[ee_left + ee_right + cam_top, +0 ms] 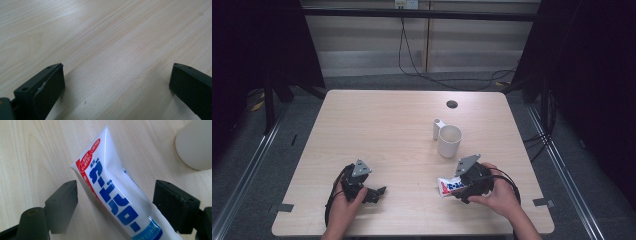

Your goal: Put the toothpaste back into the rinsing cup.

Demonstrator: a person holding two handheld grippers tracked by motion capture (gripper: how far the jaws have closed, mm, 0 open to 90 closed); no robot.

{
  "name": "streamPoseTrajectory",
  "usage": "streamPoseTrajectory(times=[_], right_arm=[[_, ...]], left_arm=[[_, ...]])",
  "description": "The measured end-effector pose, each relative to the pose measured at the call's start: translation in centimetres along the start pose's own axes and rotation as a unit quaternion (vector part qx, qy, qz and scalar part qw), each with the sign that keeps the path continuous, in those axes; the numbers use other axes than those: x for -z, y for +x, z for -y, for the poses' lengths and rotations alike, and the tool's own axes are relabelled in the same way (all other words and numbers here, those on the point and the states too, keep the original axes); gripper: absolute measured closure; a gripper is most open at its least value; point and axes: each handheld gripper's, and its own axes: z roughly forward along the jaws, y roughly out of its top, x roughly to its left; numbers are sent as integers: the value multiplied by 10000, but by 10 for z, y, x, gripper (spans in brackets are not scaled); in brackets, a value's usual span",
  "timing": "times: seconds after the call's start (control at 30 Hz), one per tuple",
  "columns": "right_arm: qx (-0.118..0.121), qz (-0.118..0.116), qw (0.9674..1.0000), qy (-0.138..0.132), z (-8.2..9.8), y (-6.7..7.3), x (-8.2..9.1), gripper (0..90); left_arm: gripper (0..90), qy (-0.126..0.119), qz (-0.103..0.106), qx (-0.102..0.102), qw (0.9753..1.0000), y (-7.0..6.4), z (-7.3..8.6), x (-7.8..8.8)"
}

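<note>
**Tube between wide jaws, cup close by**

The right gripper (113, 195) stands with its jaws wide on either side of a white toothpaste tube (112, 192), and neither pad presses on it; a gap shows at each side. The tube lies near the front right of the table (382, 115), just in front of the white cup (449, 141), its flat crimped end pointing away from the hand. The left gripper (116, 82) rests low over bare wood at the front left, jaws wide and holding nothing.

The likely trouble is the grip itself: the tube lies slanted across the gap, so the pads closing could catch it off-centre and swing it round or squeeze it out sideways. It is soft and glossy, so a hard pinch may dent it, or it may slip. A swing toward the cup could knock it, since it stands near.

The cap end is cut off below the right gripper view, and in the high view the gripper and hand cover it. What the cup holds cannot be made out
</note>
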Motion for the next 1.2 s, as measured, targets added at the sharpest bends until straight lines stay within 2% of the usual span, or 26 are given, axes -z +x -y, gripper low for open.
streamPoseTrajectory(times=[0.27, 0.53, 0.7, 0.8, 0.9, 0.93, 1.0, 1.03, 1.2], right_arm=[[156, -32, 9997, 166, -4, 3, -8, 204], [305, -33, 9990, 334, -9, 1, -14, 268], [490, -101, 9976, 485, -14, 2, -21, 283], [610, -56, 9963, 606, -17, 3, -24, 308], [635, -38, 9955, 701, -21, 2, -24, 366], [752, -26, 9946, 711, -22, 2, -24, 400], [848, 61, 9934, 766, -25, 5, -25, 522], [906, 97, 9924, 824, -26, 4, -25, 622], [891, 135, 9915, 940, -29, 4, -25, 663]], left_arm=[[0, 17, -9, -1, 10000, 0, 0, 0], [0, 11, -7, -2, 10000, 0, 0, 0], [0, 18, -8, -1, 10000, 0, 0, 0], [0, 16, -9, 6, 10000, 0, 0, 0], [0, 12, -7, -1, 10000, 0, 0, 0], [0, 10, -7, 0, 10000, 0, 0, 0], [0, 13, -6, 0, 10000, 0, 0, 0], [0, 13, -7, 0, 10000, 0, 0, 0], [0, 20, -9, 2, 10000, 0, 0, 0]])
